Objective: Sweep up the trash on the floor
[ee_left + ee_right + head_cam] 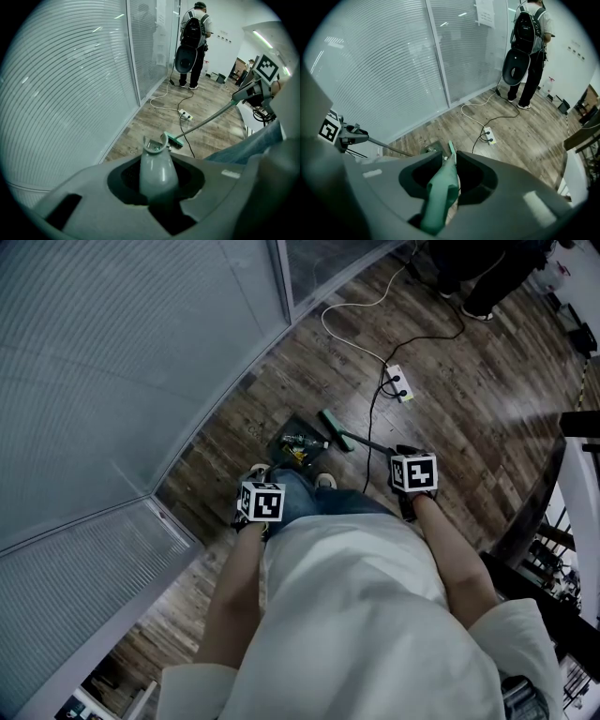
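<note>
Left gripper [158,194] clamped on grey dustpan handle [158,169], green broom head [176,139] just beyond its tip, power strip [185,114] farther ahead.

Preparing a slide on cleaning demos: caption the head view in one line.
The left hand-held gripper holds a dustpan with trash; the right hand-held gripper holds a green broom at its edge.

Power strip [398,382], white cable [352,307], backpacked person [193,42], blinds [112,362].

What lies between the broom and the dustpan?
Nothing visible. The broom sits right beside the dustpan's open edge, with trash already inside. The power strip lies beyond the broom, not between them.
</note>
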{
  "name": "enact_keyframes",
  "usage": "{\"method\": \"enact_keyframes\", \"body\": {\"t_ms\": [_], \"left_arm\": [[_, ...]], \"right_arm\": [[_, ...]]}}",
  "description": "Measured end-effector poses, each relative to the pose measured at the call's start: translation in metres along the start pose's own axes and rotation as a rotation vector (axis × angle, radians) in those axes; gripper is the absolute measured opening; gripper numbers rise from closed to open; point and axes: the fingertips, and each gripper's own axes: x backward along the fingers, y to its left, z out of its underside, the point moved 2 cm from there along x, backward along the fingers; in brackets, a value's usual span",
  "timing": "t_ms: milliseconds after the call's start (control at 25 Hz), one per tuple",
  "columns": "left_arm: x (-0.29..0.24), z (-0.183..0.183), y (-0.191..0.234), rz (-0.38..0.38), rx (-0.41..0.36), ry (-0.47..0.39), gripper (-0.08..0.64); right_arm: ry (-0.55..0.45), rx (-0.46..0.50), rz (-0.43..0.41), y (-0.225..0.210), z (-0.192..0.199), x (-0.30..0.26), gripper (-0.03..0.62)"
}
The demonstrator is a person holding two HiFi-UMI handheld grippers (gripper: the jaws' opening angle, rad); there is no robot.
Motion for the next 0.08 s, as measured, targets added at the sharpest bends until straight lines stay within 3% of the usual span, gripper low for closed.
{"method": "enact_keyframes", "body": {"t_ms": [80], "left_arm": [[-0.0004, -0.0041, 0.0008, -0.001, 0.000, 0.000, 0.092]], "right_arm": [[0.002, 0.004, 0.002, -0.0010, -0.0025, -0.0011, 0.101]]}}
